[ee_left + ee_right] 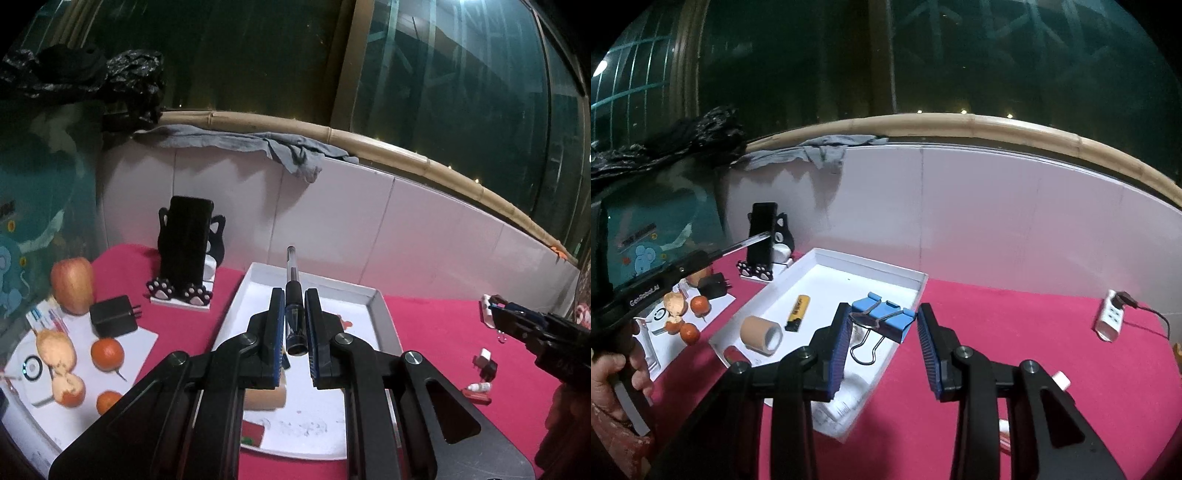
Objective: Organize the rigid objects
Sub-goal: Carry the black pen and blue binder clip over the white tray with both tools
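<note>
- Step in hand: the left gripper point(294, 314) pinches a pen point(294, 314) between its pads, lengthwise along the fingers, with the clear end pointing far. The pen hangs above the near-to-middle part of the white tray point(384, 321). By judgement, this is the carry-and-place phase for the pen.
- The right gripper point(881, 341) stands spread and holds nothing. A blue binder clip point(882, 317) sits between its fingertips at the tray's right side. It cannot be told whether the clip rests on the rim or on the tray floor.
- Next move, as judged: lower the left gripper until the pen lies close to the tray floor, then release. Keep the pen clear of the tape roll point(761, 334) and the lighter point(798, 312) already in the tray.
- Right wrist view only: the tray contents, namely tape roll, lighter and a small red item point(733, 354); also a white power strip point(1110, 314) far right on the red cloth point(1015, 332).
- Left wrist view only: the grip on the pen, an apple point(72, 284), a black charger point(113, 315) and small items point(480, 376) on the cloth to the right.
- Both views: a phone on a cat stand point(188, 251) far left of the tray.
</note>
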Motion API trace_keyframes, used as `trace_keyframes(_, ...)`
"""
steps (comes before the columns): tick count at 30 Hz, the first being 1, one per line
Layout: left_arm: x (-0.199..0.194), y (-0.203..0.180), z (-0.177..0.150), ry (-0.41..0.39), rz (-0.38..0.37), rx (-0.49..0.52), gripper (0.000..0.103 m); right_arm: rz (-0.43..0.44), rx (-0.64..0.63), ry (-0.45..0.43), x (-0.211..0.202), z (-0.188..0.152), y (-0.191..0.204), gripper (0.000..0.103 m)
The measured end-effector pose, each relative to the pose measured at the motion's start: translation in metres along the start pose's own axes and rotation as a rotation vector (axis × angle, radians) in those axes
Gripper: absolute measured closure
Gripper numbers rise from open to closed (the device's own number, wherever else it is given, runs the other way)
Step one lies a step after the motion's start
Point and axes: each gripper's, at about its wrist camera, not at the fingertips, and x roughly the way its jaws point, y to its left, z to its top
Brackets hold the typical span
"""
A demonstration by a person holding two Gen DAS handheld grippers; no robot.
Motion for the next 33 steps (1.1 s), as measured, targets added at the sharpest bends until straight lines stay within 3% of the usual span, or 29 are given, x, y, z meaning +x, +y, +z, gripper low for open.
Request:
trace_keyframes(12, 0.032, -0.007, 0.018, 0.02, -0.011, 0.038, 0.093, 0.053, 0.001, 0.006, 0.031, 0.023, 0.019, 0.068)
trace_keyframes(20, 0.07, -0.013, 0.02, 0.081, -0.012, 0.043, 0.093, 0.051, 0.021, 0.04, 0.061, 0.031, 0.021, 0.067)
trace_keyframes(33, 0.11, -0.004, 0.001, 0.173, -0.042, -0.021, 0.093, 0.06, 0.052, 0.165, 0.117, 0.009, 0.024, 0.067)
